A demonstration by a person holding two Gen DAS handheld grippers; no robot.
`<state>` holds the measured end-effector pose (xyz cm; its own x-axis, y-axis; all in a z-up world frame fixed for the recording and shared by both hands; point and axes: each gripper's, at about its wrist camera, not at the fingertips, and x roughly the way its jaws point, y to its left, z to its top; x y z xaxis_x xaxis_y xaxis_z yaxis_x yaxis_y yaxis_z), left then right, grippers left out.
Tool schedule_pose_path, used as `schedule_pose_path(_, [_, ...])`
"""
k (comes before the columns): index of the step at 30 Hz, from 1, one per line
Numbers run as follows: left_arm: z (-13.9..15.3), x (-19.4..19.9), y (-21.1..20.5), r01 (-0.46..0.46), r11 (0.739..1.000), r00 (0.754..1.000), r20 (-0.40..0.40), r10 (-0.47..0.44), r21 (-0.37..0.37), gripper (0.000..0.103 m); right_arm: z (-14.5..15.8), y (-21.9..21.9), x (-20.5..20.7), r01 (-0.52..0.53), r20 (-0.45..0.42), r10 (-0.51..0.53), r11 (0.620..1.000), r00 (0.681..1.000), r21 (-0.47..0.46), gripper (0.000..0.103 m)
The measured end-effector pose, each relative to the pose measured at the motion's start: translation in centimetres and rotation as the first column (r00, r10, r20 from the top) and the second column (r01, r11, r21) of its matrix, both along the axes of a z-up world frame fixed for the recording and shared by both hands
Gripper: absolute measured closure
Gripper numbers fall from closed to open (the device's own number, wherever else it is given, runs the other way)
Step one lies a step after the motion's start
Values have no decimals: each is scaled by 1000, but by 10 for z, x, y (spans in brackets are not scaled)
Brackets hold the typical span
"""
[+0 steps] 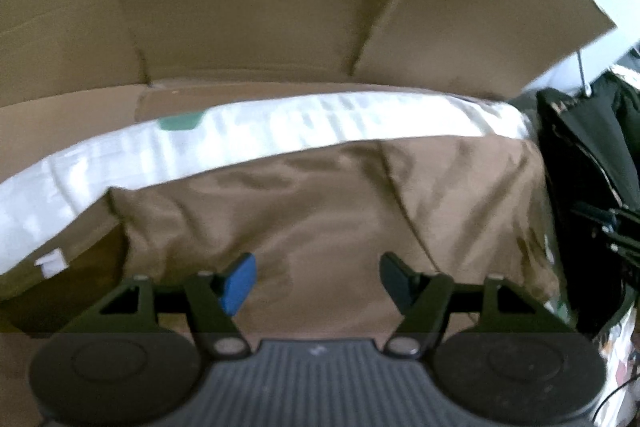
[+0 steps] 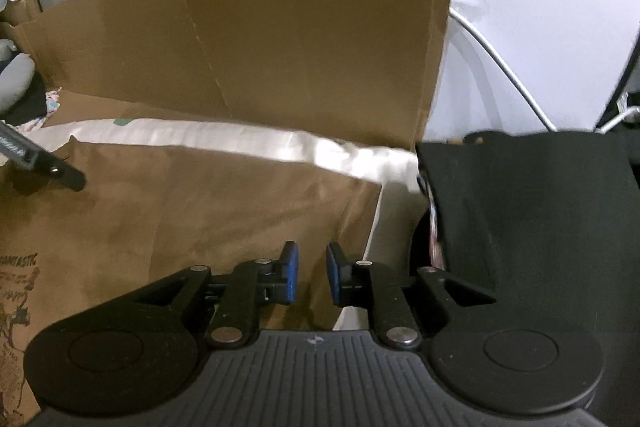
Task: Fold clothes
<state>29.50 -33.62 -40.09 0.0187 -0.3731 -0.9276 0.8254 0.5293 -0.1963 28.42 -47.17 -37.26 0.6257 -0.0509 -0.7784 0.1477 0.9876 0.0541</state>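
Both jaws stand released, your left gripper (image 1: pixel 316 279) wide and right gripper (image 2: pixel 310 275) narrow, over the brown garment (image 1: pixel 320 195) lying flat, probably so you can regrip it.

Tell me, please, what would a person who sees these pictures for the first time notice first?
The brown garment fills the middle, spread flat, with a white cloth strip along its far edge. Behind both stands a large cardboard sheet. Near the bottom of each view, the left tongs and right tongs hang open above the garment, holding nothing.
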Motion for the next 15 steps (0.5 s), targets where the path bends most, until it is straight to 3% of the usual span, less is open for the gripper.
schedule_pose_path(15, [-10,-29,-20,103,995,995,-14,-103,19,32,-12,12,-81,108,-27,-105,987,994,116,81])
